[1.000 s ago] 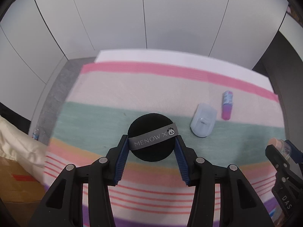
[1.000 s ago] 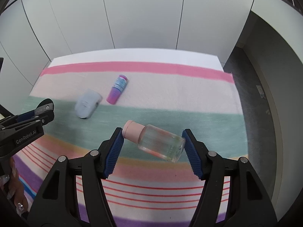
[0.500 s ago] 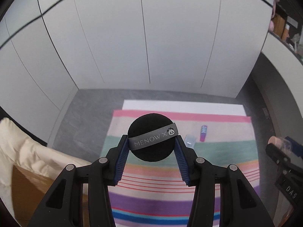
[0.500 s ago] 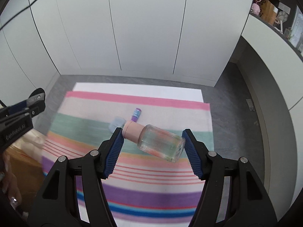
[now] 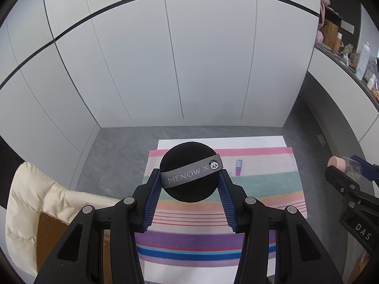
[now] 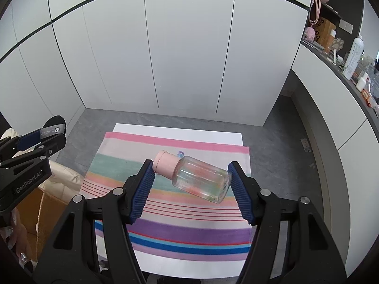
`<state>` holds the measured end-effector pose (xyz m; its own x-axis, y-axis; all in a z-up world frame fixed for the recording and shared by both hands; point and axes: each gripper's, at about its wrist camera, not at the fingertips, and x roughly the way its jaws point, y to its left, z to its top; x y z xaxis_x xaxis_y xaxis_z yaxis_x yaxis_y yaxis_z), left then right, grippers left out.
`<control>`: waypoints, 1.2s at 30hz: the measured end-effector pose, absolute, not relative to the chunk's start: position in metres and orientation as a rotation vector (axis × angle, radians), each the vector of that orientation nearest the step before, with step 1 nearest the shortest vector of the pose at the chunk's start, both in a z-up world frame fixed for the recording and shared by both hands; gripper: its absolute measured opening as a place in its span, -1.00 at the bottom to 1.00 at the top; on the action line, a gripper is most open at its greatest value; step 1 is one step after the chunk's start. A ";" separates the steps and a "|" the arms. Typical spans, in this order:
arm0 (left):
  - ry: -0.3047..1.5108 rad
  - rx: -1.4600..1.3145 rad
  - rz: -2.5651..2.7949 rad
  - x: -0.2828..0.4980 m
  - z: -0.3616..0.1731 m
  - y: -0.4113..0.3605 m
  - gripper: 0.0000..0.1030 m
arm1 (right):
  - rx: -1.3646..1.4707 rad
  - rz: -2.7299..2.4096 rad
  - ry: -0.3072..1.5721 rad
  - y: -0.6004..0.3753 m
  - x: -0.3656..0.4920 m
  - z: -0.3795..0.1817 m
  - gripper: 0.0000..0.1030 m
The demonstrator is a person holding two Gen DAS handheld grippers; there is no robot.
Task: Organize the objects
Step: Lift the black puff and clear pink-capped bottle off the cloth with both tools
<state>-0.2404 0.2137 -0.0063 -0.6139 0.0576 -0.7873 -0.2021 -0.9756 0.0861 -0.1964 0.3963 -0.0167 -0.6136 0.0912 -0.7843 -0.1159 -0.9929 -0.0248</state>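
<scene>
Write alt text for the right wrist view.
The right gripper holds a clear bottle with a pink cap sideways, high above a striped cloth. At left, the left gripper holds a black powder puff.

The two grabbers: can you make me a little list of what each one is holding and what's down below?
left gripper: shut on the black puff with a grey MENOW X strap
right gripper: shut on the clear bottle, pink cap, tilted
below: striped cloth on a white table
on the cloth: purple tube, lying down
</scene>
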 end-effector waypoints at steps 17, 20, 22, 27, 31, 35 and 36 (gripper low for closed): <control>0.281 -1.312 2.678 -0.157 -0.024 0.212 -0.05 | -1.407 2.662 0.029 0.409 -0.142 -0.045 0.29; 0.271 -1.342 2.640 -0.142 -0.033 0.210 -0.05 | -1.441 2.647 0.047 0.411 -0.128 -0.057 0.29; 0.275 -1.372 2.605 -0.132 -0.039 0.210 -0.05 | -1.460 2.637 0.055 0.412 -0.117 -0.063 0.29; 0.350 -1.387 2.581 -0.106 -0.048 0.208 -0.05 | -1.489 2.628 0.031 0.408 -0.087 -0.072 0.29; 0.357 -1.397 2.561 -0.088 -0.052 0.203 -0.05 | -1.504 2.632 0.032 0.405 -0.062 -0.074 0.29; 0.358 -1.407 2.531 -0.074 -0.056 0.202 -0.05 | -1.511 2.624 0.024 0.399 -0.051 -0.071 0.29; 0.349 -1.410 2.522 -0.072 -0.056 0.201 -0.05 | -1.503 2.625 0.018 0.398 -0.050 -0.070 0.29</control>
